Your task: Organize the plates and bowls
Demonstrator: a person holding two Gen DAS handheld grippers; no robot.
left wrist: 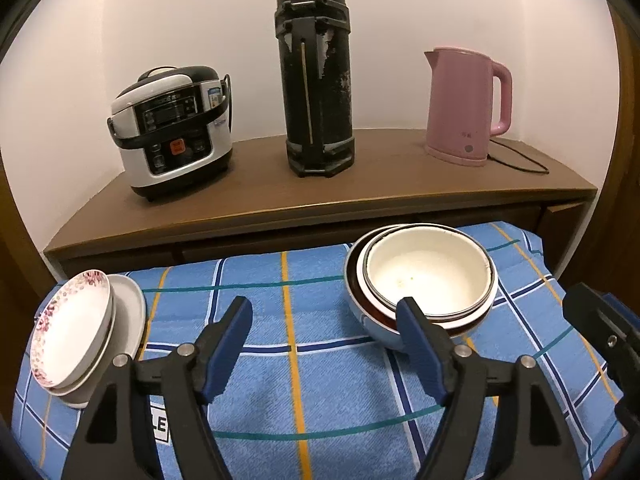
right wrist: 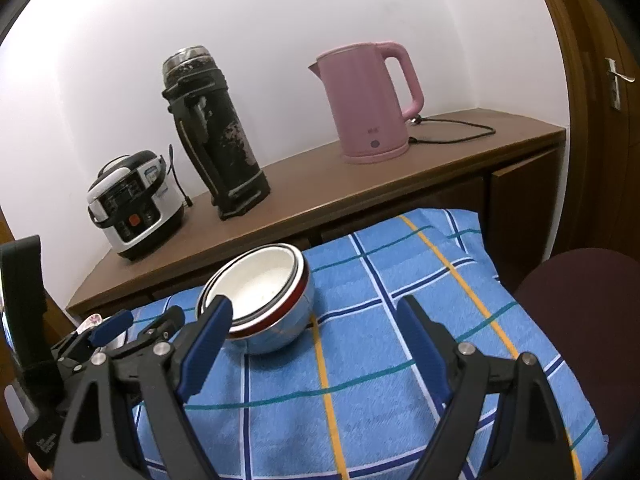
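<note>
A stack of nested bowls (left wrist: 424, 280), white inside with a dark red band on one, rests on the blue checked cloth (left wrist: 304, 360). At the left edge several plates (left wrist: 76, 328) lean in a pile, the top one with a floral rim. My left gripper (left wrist: 326, 312) is open above the cloth with nothing between its fingers; its right fingertip (left wrist: 412, 320) is close to the bowls' near rim. In the right wrist view the bowl stack (right wrist: 260, 292) lies just beyond my open right gripper (right wrist: 314, 312), near its left fingertip (right wrist: 216, 316). Nothing is held.
A brown counter (left wrist: 360, 184) behind the cloth carries a rice cooker (left wrist: 172, 128), a tall black flask (left wrist: 316, 80) and a pink kettle (left wrist: 464, 108) with a cord. A dark maroon seat (right wrist: 580, 304) sits right of the cloth. A wooden door (right wrist: 612, 80) stands at far right.
</note>
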